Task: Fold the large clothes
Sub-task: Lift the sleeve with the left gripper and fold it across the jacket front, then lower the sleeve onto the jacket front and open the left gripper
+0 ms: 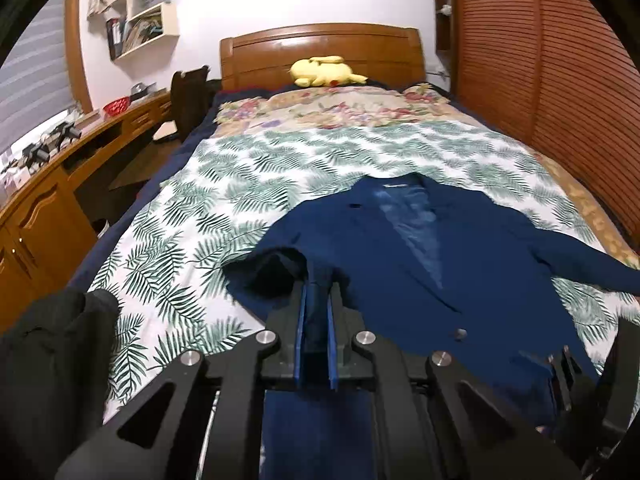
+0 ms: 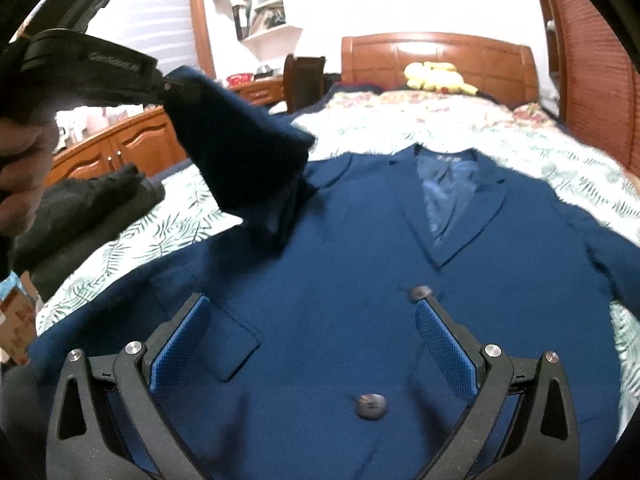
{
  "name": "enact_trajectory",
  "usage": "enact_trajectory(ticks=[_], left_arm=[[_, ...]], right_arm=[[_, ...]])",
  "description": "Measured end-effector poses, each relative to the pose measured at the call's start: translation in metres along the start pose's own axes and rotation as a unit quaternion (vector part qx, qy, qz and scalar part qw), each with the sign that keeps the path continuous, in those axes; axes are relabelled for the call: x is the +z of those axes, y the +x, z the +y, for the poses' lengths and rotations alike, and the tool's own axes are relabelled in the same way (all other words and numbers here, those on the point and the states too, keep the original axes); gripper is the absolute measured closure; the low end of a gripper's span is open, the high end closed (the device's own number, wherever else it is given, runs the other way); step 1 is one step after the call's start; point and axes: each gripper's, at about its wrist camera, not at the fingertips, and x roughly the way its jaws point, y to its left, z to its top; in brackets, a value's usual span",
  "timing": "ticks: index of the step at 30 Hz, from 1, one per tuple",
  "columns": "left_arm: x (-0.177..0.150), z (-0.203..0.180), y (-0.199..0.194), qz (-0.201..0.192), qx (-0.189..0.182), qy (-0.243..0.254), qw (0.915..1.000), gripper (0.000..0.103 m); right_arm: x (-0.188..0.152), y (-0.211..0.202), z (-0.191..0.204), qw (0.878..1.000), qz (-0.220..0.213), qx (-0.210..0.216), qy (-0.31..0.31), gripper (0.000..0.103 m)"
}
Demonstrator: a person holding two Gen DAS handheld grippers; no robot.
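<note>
A navy blazer [image 2: 360, 232] lies face up on a leaf-print bedspread [image 1: 224, 184], collar toward the wooden headboard [image 1: 320, 50] at the top of the frame, as a two-gripper fold gets under way. The left gripper [image 1: 318, 292], low in the centre of its own view, is clamped on the cuff end of one sleeve [image 2: 240, 152]; in the right wrist view that sleeve hangs lifted in the upper left, above the jacket's shoulder, apparently raised so it can be carried across the chest. The right gripper [image 2: 312, 320] hovers over the jacket front in the lower half of its frame, its blue-padded jaws spread wide and holding nothing, with the upper button [image 2: 420, 292] just beside its right-hand finger and the lower button [image 2: 372, 404] between the fingers. That position looks chosen to steady or pin the body while the sleeve comes over (a judgement, not something shown). The other sleeve [image 1: 588, 268] trails flat to the right edge of the left wrist view, not yet folded. The lapels lie open, showing lighter lining [image 2: 444, 192] below the collar, upper centre.

A yellow plush toy [image 1: 326, 70] rests against the headboard, well apart from the work. A dark garment [image 2: 92, 208] sits heaped at the left edge, near the bed's side, seemingly awaiting its turn. Wooden cabinets [image 1: 44, 216] line the left of the frame.
</note>
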Motion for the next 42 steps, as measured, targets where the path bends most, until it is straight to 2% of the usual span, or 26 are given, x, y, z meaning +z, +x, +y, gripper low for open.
enact_trajectory(ticks=[5,10,13,16,20,23,29,36,42], left_arm=[[-0.005,-0.035,-0.018,-0.010,-0.033,0.040,0.9986,0.097],[-0.024,-0.051,-0.027,-0.013,-0.055,0.053,0.9970,0.097],[-0.037,-0.059,-0.030,0.001,-0.080,0.061,0.9950,0.096],[-0.048,-0.063,-0.036,0.005,-0.106,0.063,0.9924,0.091],[-0.064,-0.065,-0.052,-0.007,-0.118,0.071,0.9904,0.084],[-0.077,-0.059,-0.064,-0.017,-0.127,0.064,0.9897,0.075],[-0.095,-0.037,-0.076,-0.024,-0.124,0.041,0.9912,0.065],[-0.113,0.005,-0.082,-0.032,-0.098,0.015,0.9945,0.064],[-0.125,0.043,-0.083,-0.038,-0.086,-0.019,0.9954,0.064]], right_arm=[[0.010,-0.021,-0.020,0.999,-0.022,-0.027,0.014,0.000],[0.005,-0.033,-0.045,0.998,-0.014,-0.044,0.030,0.000],[0.000,-0.043,-0.063,0.997,-0.010,-0.055,0.049,0.000],[-0.004,-0.051,-0.074,0.996,-0.012,-0.066,0.058,0.000],[-0.009,-0.053,-0.069,0.996,-0.003,-0.077,0.042,0.000],[-0.012,-0.053,-0.061,0.995,0.006,-0.093,0.023,0.000],[-0.012,-0.057,-0.049,0.996,0.021,-0.087,0.010,0.000],[0.005,-0.051,-0.014,0.998,0.025,-0.048,-0.013,0.002],[0.011,-0.016,0.029,0.998,0.055,-0.008,-0.043,0.005]])
